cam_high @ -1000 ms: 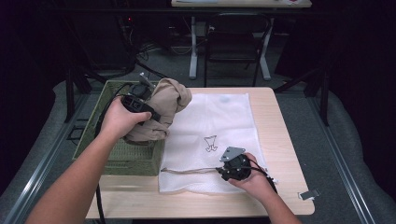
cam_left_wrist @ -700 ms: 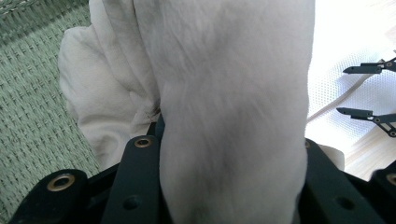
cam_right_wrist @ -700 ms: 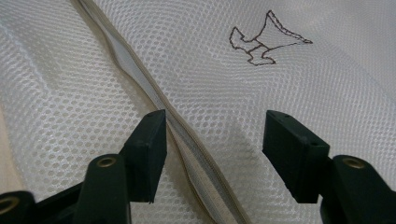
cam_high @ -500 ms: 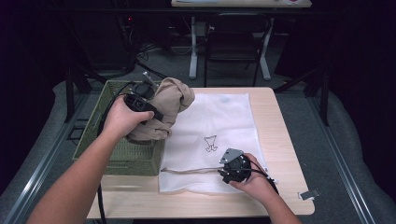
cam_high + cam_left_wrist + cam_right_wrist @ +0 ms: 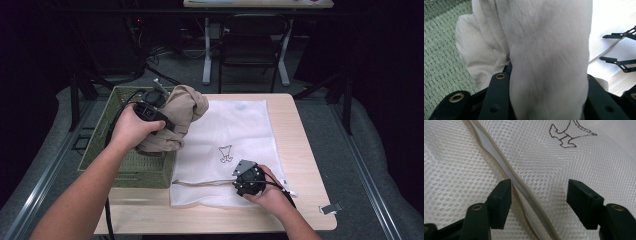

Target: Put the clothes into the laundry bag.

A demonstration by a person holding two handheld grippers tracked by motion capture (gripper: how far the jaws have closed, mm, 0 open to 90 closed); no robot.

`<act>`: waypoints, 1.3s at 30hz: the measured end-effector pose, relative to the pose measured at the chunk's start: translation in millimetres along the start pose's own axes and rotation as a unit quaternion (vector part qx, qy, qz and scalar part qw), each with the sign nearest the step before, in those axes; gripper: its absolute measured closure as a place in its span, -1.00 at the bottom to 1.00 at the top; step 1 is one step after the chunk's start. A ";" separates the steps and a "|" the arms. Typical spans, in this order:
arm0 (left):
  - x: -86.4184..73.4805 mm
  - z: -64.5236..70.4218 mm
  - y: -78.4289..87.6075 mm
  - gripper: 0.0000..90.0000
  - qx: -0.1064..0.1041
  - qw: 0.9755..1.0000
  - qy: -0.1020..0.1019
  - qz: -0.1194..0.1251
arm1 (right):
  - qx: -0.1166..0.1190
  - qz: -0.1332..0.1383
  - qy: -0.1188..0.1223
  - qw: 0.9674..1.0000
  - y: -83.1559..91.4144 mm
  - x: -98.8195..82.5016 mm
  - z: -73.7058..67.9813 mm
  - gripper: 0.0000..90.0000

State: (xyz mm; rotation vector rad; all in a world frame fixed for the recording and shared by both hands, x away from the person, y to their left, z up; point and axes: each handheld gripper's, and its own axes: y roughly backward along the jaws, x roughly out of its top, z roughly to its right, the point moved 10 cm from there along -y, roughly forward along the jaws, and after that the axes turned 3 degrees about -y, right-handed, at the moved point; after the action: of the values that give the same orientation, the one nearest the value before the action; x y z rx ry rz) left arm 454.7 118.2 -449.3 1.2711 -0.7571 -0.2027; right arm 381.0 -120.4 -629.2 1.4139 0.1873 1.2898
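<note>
Mesh fills the near ground: a white, fine-holed laundry bag [image 5: 235,150] lies flat on the pale wooden table [image 5: 305,150], its near edge close to the table's front edge, with bare wood open at 3 o'clock and along the front. At about 5 o'clock on the bag the right gripper [image 5: 235,182] rests with its jaws spread apart, released, straddling the bag's beige zipper strip [image 5: 524,192] — the strip runs between them, touching the left one. A small dark outline figure [image 5: 226,153] is printed near the bag's middle. Farther off at 10 o'clock, the left gripper [image 5: 167,124] is clenched on a soft, creased beige garment [image 5: 175,117], a thick fold wedged between its jaws. The bundle hangs over the right rim of a green woven basket [image 5: 100,145] beside the bag's left edge — its lower folds touch the rim.
</note>
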 end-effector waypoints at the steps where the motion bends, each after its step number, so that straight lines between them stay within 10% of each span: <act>1: -0.4 0.0 -0.2 0.41 0.001 1.000 0.001 0.001 | 0.000 0.002 0.001 1.000 0.0 0.9 0.2 -0.11; 39: -8.4 4.1 3.6 0.41 -0.003 1.000 -0.004 0.005 | 0.050 0.022 -0.023 0.998 5.0 20.8 -2.7 0.93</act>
State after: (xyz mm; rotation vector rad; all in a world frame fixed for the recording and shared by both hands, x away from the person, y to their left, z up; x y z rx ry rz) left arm 445.0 120.6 -449.0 1.2617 -0.7689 -0.2011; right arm 384.2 -105.3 -614.1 1.5394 0.1928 1.2970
